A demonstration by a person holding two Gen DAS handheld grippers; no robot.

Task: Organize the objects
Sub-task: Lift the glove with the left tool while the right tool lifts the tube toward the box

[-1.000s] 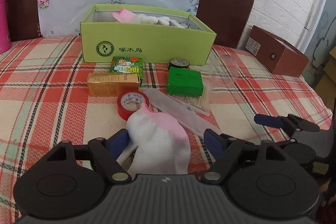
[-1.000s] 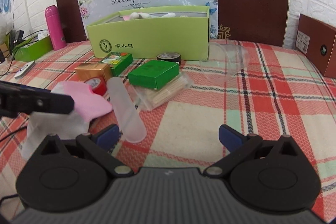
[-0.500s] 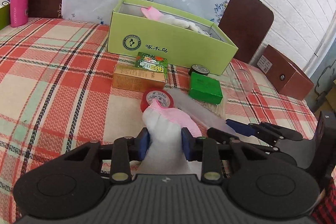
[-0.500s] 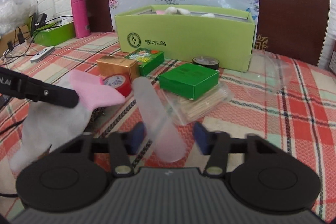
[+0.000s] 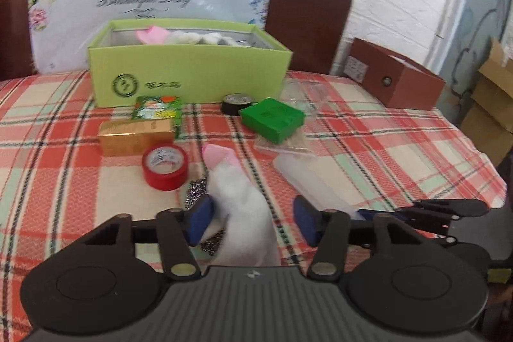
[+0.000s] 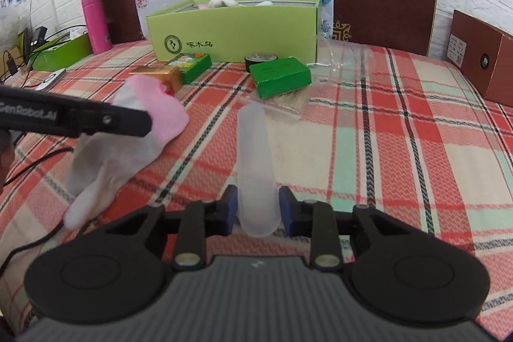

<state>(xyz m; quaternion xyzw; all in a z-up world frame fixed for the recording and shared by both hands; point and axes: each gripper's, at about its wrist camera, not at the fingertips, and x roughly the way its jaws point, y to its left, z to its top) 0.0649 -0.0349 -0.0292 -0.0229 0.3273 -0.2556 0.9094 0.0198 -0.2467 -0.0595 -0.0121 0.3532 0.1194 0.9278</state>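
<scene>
Fingers (image 6: 229, 209) of the right gripper (image 6: 258, 209) have just been closing and now stand narrow, their blue pads against both sides of the frosted plastic tube (image 6: 255, 162), clamped near its rounded near end. That tube lies on the plaid tablecloth (image 6: 384, 149) with its long axis running straight away from the gripper, its far end pointing toward the green lidded box (image 6: 280, 76) and the packet of toothpicks (image 6: 282, 104) under it.

The left gripper (image 5: 251, 218) has just been opening again; its jaws stand moderately apart around the white sock with a pink toe (image 5: 237, 191). The left pad touches the cloth, the right pad stands clear of it (no real pinch shows). The sock's long axis runs away from the gripper, pink toe pointing toward the far side of the table, and a scrap of metal scouring mesh (image 5: 195, 193) peeks out beneath it.

Just left of the toe sits a red tape roll (image 5: 165, 165), then a gold carton (image 5: 136, 133) and a small green printed box (image 5: 158, 109). A black tape roll (image 5: 237, 103) sits before the open lime-green shoebox (image 5: 189, 76), which already holds socks. Clear plastic packaging (image 5: 304, 92) lies right of it, a brown box (image 5: 396, 79) at the table's far right edge, and a pink bottle (image 6: 96, 21) at far left.
</scene>
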